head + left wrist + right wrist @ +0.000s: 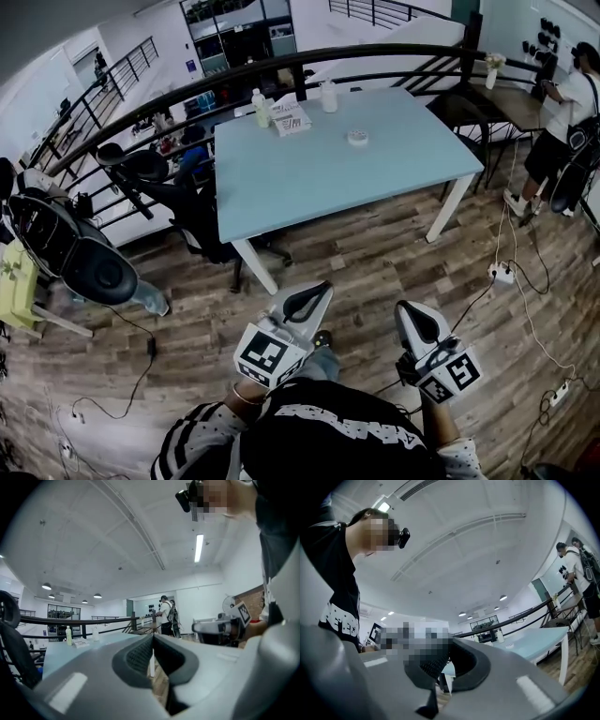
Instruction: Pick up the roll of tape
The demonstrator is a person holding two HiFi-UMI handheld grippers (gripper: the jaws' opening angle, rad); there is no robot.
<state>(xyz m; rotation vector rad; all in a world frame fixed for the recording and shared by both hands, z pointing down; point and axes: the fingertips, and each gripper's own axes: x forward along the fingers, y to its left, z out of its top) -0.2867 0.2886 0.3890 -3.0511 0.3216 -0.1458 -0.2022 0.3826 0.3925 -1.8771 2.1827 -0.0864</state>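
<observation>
Table [281, 187]: stands well ahead of both claws across bare floor, judged out of reach from here. Left claw [315, 294]: jaws together, nothing between them. Right claw [413, 315]: jaws together, likewise empty. Tape [357, 137]: lies flat on the table's far half, well ahead of both claws and roughly between their lines. Assessment: approach stage, nothing gripped. Recommended: close on the table's near edge, part one claw's jaws before reaching, come in low over the top, straddle the roll squarely, then clamp; a skewed bite would likely send the roll sliding
</observation>
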